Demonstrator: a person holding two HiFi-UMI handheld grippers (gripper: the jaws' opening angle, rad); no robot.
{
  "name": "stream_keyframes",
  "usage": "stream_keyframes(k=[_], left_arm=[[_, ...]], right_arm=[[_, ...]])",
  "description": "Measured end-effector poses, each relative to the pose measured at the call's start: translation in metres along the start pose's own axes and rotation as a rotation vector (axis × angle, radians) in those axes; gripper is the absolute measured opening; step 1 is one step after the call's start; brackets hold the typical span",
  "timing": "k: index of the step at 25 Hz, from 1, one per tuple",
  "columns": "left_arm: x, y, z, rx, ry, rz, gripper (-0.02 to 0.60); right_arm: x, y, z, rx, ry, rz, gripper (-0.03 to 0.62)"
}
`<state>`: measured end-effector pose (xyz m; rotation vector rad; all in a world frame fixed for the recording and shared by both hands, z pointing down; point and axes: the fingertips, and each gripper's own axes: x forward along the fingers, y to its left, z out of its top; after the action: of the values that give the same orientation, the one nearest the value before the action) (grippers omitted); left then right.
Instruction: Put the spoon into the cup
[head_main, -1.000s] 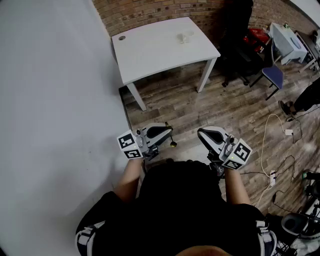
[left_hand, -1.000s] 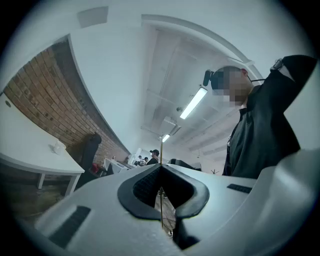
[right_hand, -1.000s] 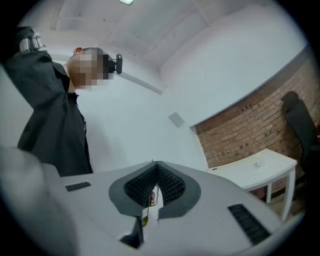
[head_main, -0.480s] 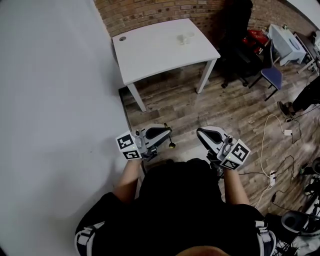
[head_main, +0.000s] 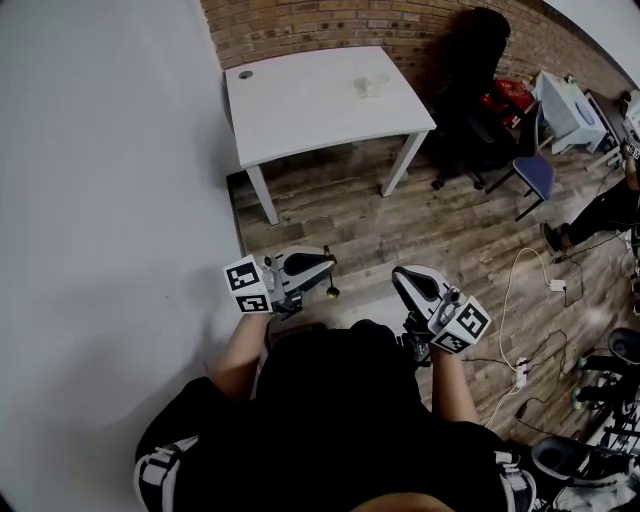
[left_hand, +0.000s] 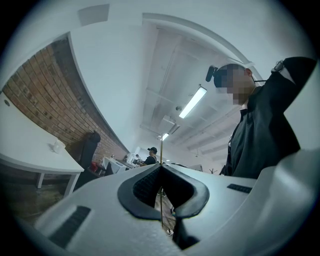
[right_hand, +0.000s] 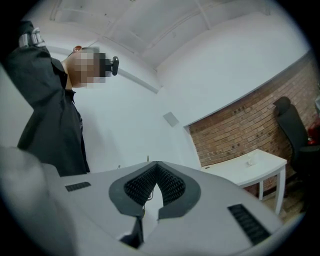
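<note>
1. Jaws of the left gripper meet at the tips and grip nothing.
2. Jaws of the right gripper are closed the same way and are empty.
3. Both grippers are held near the person's chest, above the wooden floor.
4. The cup stands on the white table by the brick wall, well apart from both grippers.
5. The spoon is too small to make out.

No legible text or numbers
</note>
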<state>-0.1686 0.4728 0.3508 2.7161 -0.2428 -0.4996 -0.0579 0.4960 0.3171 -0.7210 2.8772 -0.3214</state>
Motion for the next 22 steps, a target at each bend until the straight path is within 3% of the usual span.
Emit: stream_keyframes(k=[4, 9, 13, 22], left_arm=[[0.003, -0.005, 0.009, 0.030, -0.030, -0.009, 0.017], [-0.005, 0.002, 0.002, 0.006, -0.010, -0.001, 0.017], [-0.001, 0.011, -0.005, -0.010, -0.016, 0.005, 0.017], [0.018, 0.064, 0.008, -0.008, 0.024, 0.048, 0.017]], right_arm=[[-0.001, -0.001, 0.002, 0.001, 0.004, 0.002, 0.006], [0.011, -0.006, 0.001, -0.025, 0.017, -0.002, 0.006], [0.004, -0.018, -0.007, 0.041, 0.004, 0.001, 0.006], [0.018, -0.095, 0.015, 0.047, -0.035, -0.021, 0.006]])
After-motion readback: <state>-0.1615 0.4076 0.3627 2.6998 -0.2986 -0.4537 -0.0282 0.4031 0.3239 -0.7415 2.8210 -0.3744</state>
